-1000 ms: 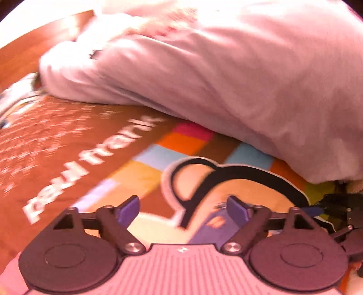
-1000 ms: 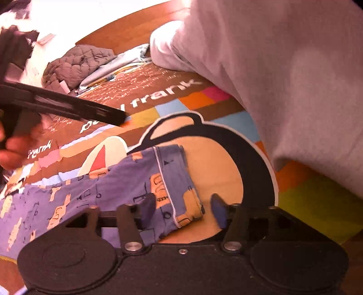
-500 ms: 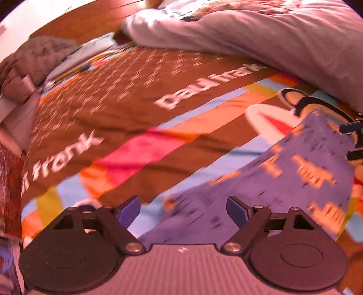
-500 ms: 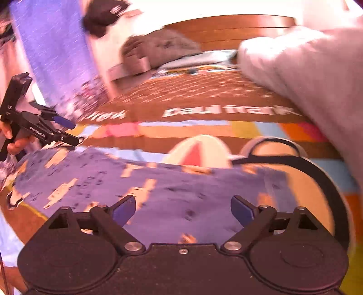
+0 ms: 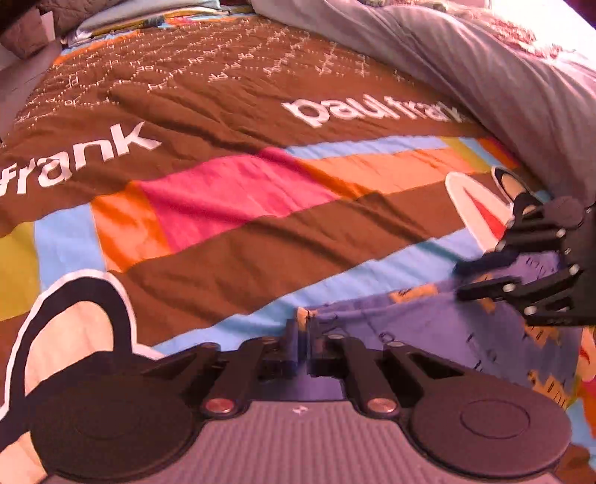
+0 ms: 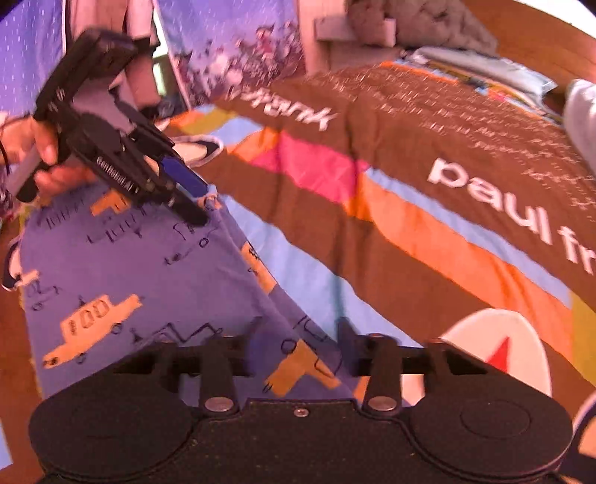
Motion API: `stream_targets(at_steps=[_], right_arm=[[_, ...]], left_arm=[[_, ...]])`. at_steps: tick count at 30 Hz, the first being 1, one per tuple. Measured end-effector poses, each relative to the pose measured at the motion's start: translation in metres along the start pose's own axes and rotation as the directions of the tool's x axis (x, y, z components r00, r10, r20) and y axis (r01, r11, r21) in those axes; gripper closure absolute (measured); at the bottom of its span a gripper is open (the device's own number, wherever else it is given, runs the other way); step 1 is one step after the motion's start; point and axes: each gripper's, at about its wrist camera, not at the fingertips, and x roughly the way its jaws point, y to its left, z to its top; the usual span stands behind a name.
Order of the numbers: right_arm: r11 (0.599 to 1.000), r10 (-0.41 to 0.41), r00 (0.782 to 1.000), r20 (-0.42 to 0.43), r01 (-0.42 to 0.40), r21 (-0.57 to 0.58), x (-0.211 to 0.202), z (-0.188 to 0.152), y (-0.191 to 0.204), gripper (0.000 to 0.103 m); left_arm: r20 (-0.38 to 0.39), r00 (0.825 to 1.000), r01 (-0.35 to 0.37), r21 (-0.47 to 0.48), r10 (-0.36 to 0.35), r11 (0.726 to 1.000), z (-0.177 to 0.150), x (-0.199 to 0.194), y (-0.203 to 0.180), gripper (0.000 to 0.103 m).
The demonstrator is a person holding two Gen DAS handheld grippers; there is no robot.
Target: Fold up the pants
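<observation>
The pants [image 6: 149, 268] are blue-purple with orange car prints and lie flat on the bedspread; they also show in the left wrist view [image 5: 465, 327]. My left gripper [image 5: 306, 335] is shut on a corner of the pants at their far edge; it also shows in the right wrist view [image 6: 201, 208], held in a hand. My right gripper [image 6: 298, 342] is open, its fingers straddling the pants' far edge; in the left wrist view [image 5: 469, 279] it hovers low over the cloth at the right.
The brown "paul frank" bedspread [image 5: 260, 186] with coloured blocks covers the bed. A grey duvet [image 5: 503, 74] is heaped at the back right. A quilted grey bundle [image 6: 417, 22] lies by the wooden headboard [image 6: 540, 37]. A patterned curtain [image 6: 231, 48] hangs at the left.
My left gripper has come down onto the pants' corner and shut on it. My right gripper has swung left along the pants and lowered over their edge, staying open.
</observation>
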Motion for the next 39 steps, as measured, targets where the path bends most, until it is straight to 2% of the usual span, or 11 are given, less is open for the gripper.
stream_targets(at_steps=[1, 2, 7, 8, 9, 10, 14, 20, 24, 29, 39], right_arm=[[1.0, 0.0, 1.0, 0.003, 0.0, -0.027, 0.002, 0.0, 0.002, 0.091], [0.999, 0.0, 1.0, 0.008, 0.001, -0.051, 0.001, 0.001, 0.004, 0.103], [0.994, -0.013, 0.998, 0.061, 0.02, -0.105, -0.015, 0.001, 0.009, 0.103], [0.995, -0.001, 0.998, 0.067, 0.008, -0.103, -0.021, 0.0, 0.007, 0.098], [0.995, 0.017, 0.998, 0.063, -0.01, -0.104, -0.025, -0.001, 0.004, 0.088], [0.994, 0.023, 0.998, 0.057, -0.017, -0.107, -0.027, -0.002, 0.002, 0.085], [0.992, 0.046, 0.999, -0.001, -0.046, -0.114, -0.026, -0.006, -0.008, 0.084], [0.985, 0.051, 0.996, -0.068, -0.062, -0.159, -0.012, -0.011, -0.005, 0.084], [0.98, 0.03, 0.997, -0.073, -0.044, -0.195, -0.011, -0.011, -0.001, 0.1], [0.965, -0.029, 0.998, -0.048, 0.016, -0.263, -0.017, -0.007, 0.008, 0.102], [0.961, -0.115, 0.993, -0.01, 0.109, -0.255, -0.002, -0.006, 0.006, 0.102]], left_arm=[[0.02, 1.0, -0.012, 0.018, 0.012, 1.0, -0.001, -0.003, -0.003, 0.1], [0.033, 0.999, -0.028, 0.03, 0.027, 0.999, -0.003, -0.005, -0.007, 0.101], [0.058, 0.996, -0.065, 0.033, 0.063, 0.997, -0.007, -0.014, -0.011, 0.101], [0.061, 0.996, -0.065, 0.029, 0.063, 0.997, -0.007, -0.014, -0.011, 0.101], [0.063, 0.996, -0.067, 0.023, 0.065, 0.998, -0.007, -0.015, -0.01, 0.101], [0.064, 0.996, -0.067, 0.018, 0.066, 0.998, -0.006, -0.015, -0.009, 0.101], [0.069, 0.994, -0.081, 0.035, 0.079, 0.996, -0.006, -0.016, -0.013, 0.101], [0.07, 0.994, -0.092, 0.038, 0.089, 0.995, -0.006, -0.017, -0.016, 0.101], [0.08, 0.992, -0.099, 0.034, 0.096, 0.995, -0.005, -0.021, -0.018, 0.101], [0.106, 0.989, -0.111, 0.036, 0.107, 0.993, -0.004, -0.031, -0.021, 0.101], [0.073, 0.985, -0.153, -0.015, 0.154, 0.988, -0.001, -0.008, -0.012, 0.1]])
